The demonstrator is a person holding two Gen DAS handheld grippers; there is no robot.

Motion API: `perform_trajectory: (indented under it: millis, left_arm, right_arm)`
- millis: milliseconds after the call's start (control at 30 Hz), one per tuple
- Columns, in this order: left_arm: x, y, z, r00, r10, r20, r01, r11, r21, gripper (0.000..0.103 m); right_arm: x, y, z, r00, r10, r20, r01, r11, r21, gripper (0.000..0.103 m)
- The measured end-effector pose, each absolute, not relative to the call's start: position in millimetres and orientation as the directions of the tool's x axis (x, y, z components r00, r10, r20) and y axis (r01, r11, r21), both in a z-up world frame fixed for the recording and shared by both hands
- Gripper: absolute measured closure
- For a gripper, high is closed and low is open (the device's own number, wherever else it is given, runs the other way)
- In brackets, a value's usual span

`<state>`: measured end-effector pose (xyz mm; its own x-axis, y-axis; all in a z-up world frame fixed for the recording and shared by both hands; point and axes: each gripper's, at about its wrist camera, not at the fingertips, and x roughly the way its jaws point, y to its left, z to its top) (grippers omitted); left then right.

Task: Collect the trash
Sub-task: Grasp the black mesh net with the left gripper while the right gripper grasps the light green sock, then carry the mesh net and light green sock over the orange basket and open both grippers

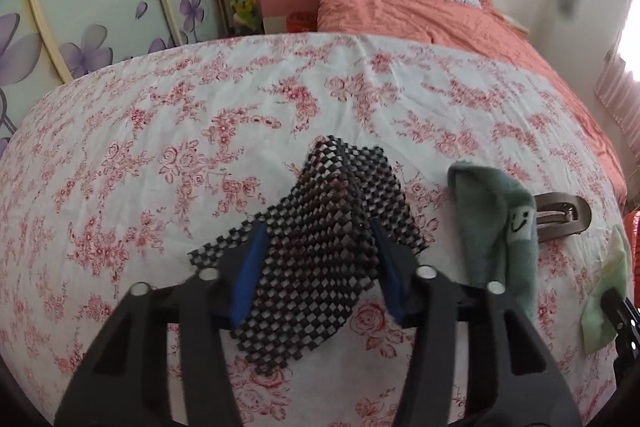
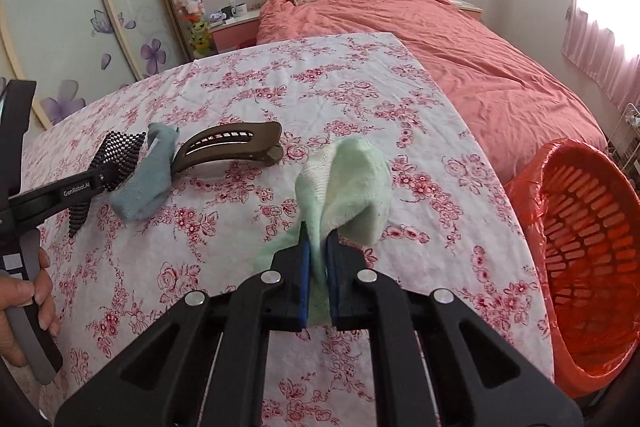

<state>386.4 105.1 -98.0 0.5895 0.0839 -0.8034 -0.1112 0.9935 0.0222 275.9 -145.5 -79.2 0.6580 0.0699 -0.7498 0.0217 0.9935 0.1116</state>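
Note:
A black mesh mat [image 1: 320, 287] lies bunched on the flowered tablecloth [image 1: 160, 147], and my left gripper [image 1: 316, 227] is shut on its raised fold. The right wrist view shows that gripper [image 2: 104, 175] at the left, with the mesh mat [image 2: 120, 147] pinched in it. My right gripper [image 2: 318, 235] is shut on a light green cloth [image 2: 352, 183], which bulges up over its tips. A teal sock [image 1: 492, 227] and a brown hair clip [image 1: 560, 219] lie between the two grippers.
An orange slotted basket [image 2: 580, 247] lined with a red bag stands off the table's right edge. Behind the table is a bed with a salmon quilt [image 2: 480, 67]. A person's hand [image 2: 20, 307] holds the left gripper's handle.

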Motion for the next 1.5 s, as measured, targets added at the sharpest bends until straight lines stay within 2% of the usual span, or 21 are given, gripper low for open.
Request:
perform_trajectory:
  millis: [67,133,300,400,433,533,767,833,900,967,1033,1500]
  left_arm:
    - [381.3,107.7,-97.0,0.591,0.075,-0.803,-0.098,0.995,0.02,0.086]
    - [373.8,111.4,-95.2,0.592,0.046,-0.805,-0.083,0.997,-0.004,0.093]
    - [344.9,117.9,-93.6,0.602,0.02,-0.798,-0.05,0.999,-0.013,0.093]
    - [337.1,123.1,-96.6,0.601,0.023,-0.799,-0.055,0.998,-0.013,0.089]
    - [336.5,124.4,-96.7,0.603,0.02,-0.798,-0.056,0.998,-0.018,0.086]
    - [338.1,124.2,-95.0,0.604,0.024,-0.797,-0.067,0.998,-0.021,0.06]
    - [345.7,120.0,-97.5,0.597,0.05,-0.8,-0.077,0.997,0.005,0.058]
    - [345.7,119.9,-98.1,0.601,0.055,-0.798,-0.08,0.997,0.008,0.061]
    - [344.2,119.4,-98.1,0.61,0.06,-0.79,-0.077,0.997,0.016,0.071]
    - [343.8,120.0,-97.4,0.612,0.058,-0.789,-0.075,0.997,0.015,0.091]
    - [343.7,122.8,-95.8,0.609,0.036,-0.792,-0.073,0.997,-0.011,0.096]
    - [301.9,109.8,-35.6,0.7,-0.02,-0.714,-0.009,0.999,-0.036,0.097]
  right_arm:
    - [275.0,-144.0,-79.6,0.661,0.072,-0.747,0.018,0.994,0.112,0.096]
    - [272.9,-143.1,-80.7,0.66,0.075,-0.747,0.014,0.994,0.112,0.095]
    - [273.8,-141.8,-86.0,0.648,0.078,-0.758,0.011,0.994,0.112,0.095]
    - [273.9,-144.2,-86.3,0.644,0.082,-0.761,0.014,0.993,0.119,0.095]
    - [273.7,-144.6,-86.4,0.642,0.083,-0.762,0.014,0.993,0.12,0.095]
    - [273.9,-144.8,-86.7,0.641,0.087,-0.762,0.014,0.992,0.125,0.095]
    - [274.0,-145.3,-87.2,0.64,0.089,-0.763,0.014,0.992,0.127,0.095]
    - [274.1,-145.6,-87.3,0.64,0.09,-0.763,0.014,0.992,0.129,0.095]
    - [274.2,-145.7,-87.3,0.64,0.093,-0.763,0.014,0.991,0.132,0.095]
    - [273.4,-146.1,-87.5,0.641,0.095,-0.762,0.013,0.991,0.135,0.095]
    - [272.4,-147.4,-87.5,0.643,0.102,-0.759,0.011,0.99,0.142,0.095]
    - [231.7,-164.9,-29.5,0.741,0.166,-0.651,-0.03,0.976,0.215,0.096]
